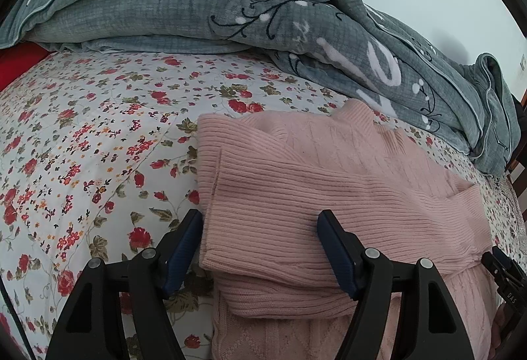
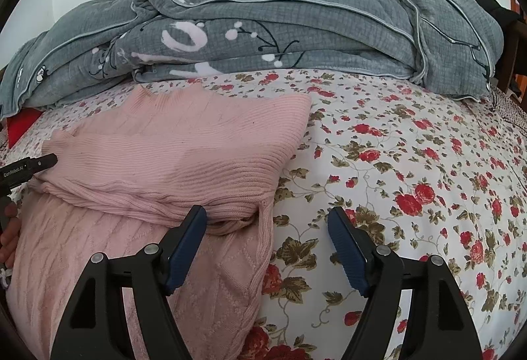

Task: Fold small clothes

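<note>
A pink knit sweater (image 1: 313, 179) lies partly folded on the flowered bed sheet (image 1: 98, 146), its ribbed sleeves laid across the body. My left gripper (image 1: 260, 225) is open at the sweater's left edge, one finger on the sheet and one over the knit, holding nothing. In the right wrist view the sweater (image 2: 184, 146) fills the left half. My right gripper (image 2: 266, 221) is open at its right edge, left finger over the fold, right finger above the sheet (image 2: 411, 179). The left gripper's tip (image 2: 42, 162) shows at that view's far left.
A crumpled grey quilt (image 1: 230, 7) with white and black print lies along the back of the bed, also in the right wrist view (image 2: 296, 30). A red object (image 1: 16, 60) sits at the far left. A white wall stands behind. Dark wooden furniture (image 2: 513, 57) is at the right.
</note>
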### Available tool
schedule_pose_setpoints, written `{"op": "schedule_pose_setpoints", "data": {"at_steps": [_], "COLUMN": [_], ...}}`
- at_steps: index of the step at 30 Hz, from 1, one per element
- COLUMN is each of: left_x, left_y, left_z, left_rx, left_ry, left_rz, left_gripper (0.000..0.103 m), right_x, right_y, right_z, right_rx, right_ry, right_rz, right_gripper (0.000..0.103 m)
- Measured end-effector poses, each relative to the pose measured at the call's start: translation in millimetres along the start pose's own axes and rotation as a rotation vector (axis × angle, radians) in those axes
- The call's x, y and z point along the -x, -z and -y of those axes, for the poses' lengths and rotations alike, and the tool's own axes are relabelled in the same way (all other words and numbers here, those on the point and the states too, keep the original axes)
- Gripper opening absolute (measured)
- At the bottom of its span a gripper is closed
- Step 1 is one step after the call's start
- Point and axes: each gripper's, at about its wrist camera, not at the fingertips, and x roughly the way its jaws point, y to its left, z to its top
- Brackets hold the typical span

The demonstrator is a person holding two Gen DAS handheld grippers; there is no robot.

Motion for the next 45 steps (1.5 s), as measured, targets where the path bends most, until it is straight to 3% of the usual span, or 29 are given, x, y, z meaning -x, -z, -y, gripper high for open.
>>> {"op": "schedule_pose_setpoints", "data": {"at_steps": [45], "left_x": [-1.2], "left_y": [0.3], "left_z": [0.4], "left_rx": [0.000], "left_ry": [0.002], "left_rz": [-0.002], "left_gripper": [0.073], "right_x": [0.0], "right_y": [-0.7], "right_z": [-0.8], "right_rx": [0.004], "right_ry": [0.005], "right_rz": [-0.002], "right_gripper": [0.076]}}
